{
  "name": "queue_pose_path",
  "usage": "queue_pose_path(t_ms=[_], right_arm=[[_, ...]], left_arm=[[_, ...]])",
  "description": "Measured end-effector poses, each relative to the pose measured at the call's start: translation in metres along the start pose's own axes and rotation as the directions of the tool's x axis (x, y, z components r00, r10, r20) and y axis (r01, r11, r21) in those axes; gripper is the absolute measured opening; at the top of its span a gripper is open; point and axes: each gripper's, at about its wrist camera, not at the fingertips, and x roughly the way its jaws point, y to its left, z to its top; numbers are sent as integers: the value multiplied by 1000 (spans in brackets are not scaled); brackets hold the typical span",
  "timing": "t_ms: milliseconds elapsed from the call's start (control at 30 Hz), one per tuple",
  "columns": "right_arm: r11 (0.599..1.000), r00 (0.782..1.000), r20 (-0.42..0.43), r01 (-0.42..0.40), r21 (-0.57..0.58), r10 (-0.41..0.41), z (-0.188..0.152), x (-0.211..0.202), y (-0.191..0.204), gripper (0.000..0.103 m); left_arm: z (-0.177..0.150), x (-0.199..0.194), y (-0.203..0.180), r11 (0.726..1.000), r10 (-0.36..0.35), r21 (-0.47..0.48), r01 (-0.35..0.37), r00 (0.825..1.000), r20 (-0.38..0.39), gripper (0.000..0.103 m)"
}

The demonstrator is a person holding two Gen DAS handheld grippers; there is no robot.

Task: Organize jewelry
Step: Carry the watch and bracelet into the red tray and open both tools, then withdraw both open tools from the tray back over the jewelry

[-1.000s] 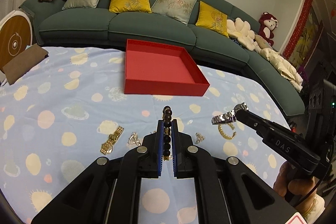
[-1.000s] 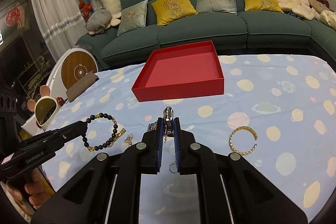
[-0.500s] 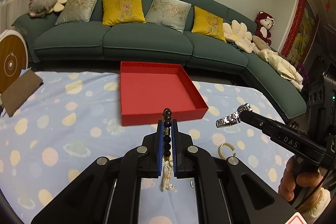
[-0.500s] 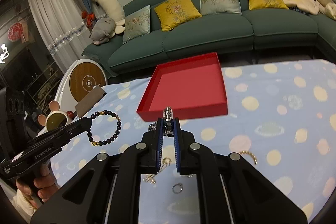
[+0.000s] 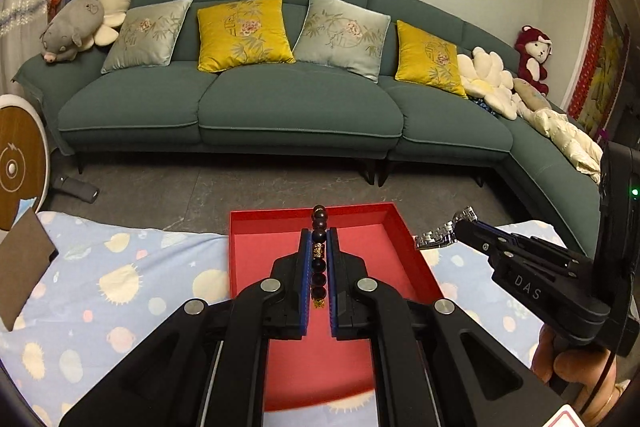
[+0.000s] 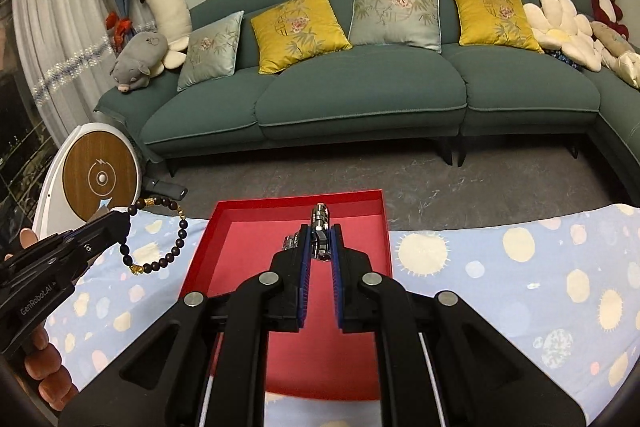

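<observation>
My left gripper (image 5: 319, 243) is shut on a dark beaded bracelet (image 5: 319, 259) with gold charms and holds it above the red tray (image 5: 256, 247). In the right wrist view the left gripper (image 6: 120, 223) is at the left with the bracelet (image 6: 176, 239) hanging from it, beside the tray's left edge. My right gripper (image 6: 320, 239) is shut on a silver metal watch (image 6: 320, 223) above the red tray (image 6: 360, 227). In the left wrist view the right gripper (image 5: 460, 227) holds the watch (image 5: 440, 235) over the tray's right rim.
The tray rests near the far edge of a table covered with a light blue spotted cloth (image 6: 500, 267). A brown pad (image 5: 20, 267) lies at the left. A teal sofa (image 5: 280, 99) with cushions stands beyond a strip of grey floor. A round white and wood device (image 6: 92, 179) stands at the left.
Both grippers have moved forward with their jewelry and now hang over the red tray. The loose pieces on the cloth have dropped out of view beneath them.
</observation>
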Motion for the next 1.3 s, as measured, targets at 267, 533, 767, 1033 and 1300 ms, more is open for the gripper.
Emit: queue_pose_path(t_ms=[267, 533, 767, 1033, 1300], right_arm=[[999, 995, -95, 44, 20, -42, 8, 87, -10, 9], [994, 988, -103, 113, 9, -111, -1, 112, -16, 22], [998, 997, 28, 65, 19, -66, -14, 16, -27, 35], [1000, 1000, 0, 16, -13, -17, -80, -118, -17, 42], [999, 999, -1, 34, -5, -34, -165, -185, -1, 47]], left_arm=[[1, 92, 20, 998, 59, -16, -60, 994, -90, 4], [-8, 123, 29, 983, 168, -61, -173, 982, -81, 42], [-23, 60, 33, 987, 154, -50, -155, 988, -28, 50], [-82, -53, 15, 992, 126, 31, -124, 990, -61, 66], [-168, -119, 15, 986, 165, 42, -161, 977, -133, 66]])
